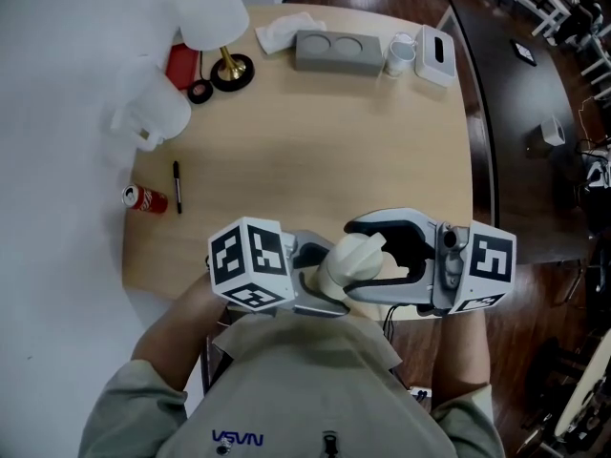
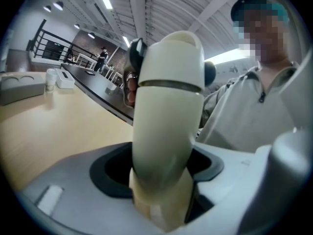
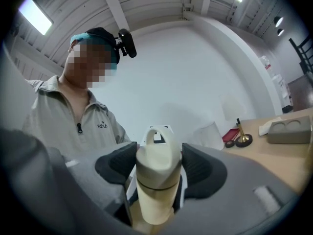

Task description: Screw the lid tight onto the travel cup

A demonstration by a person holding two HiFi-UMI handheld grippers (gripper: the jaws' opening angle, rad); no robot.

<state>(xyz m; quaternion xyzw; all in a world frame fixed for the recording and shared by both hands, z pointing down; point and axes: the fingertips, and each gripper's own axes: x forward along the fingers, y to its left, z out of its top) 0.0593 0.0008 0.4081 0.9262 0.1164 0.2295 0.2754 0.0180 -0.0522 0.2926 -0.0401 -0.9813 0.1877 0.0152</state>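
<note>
A cream travel cup (image 1: pixel 342 267) hangs tilted over the near edge of the wooden table (image 1: pixel 325 151), close to my chest. My left gripper (image 1: pixel 320 282) is shut on the cup's body. In the left gripper view the body (image 2: pixel 164 146) rises out of the jaws, with the lid (image 2: pixel 173 58) at the far end above a dark seam. My right gripper (image 1: pixel 379 256) comes in from the right. Its black pads (image 3: pixel 200 168) sit against both sides of the looped lid (image 3: pixel 156 158), so it is shut on it.
At the back of the table stand a grey two-hollow holder (image 1: pixel 337 52), a white mug (image 1: pixel 401 53), a tissue box (image 1: pixel 434 55) and a brass-footed lamp (image 1: pixel 232 70). A pen (image 1: pixel 177 187) and a red can (image 1: pixel 145 198) lie at the left edge. A dark table (image 1: pixel 516 93) stands to the right.
</note>
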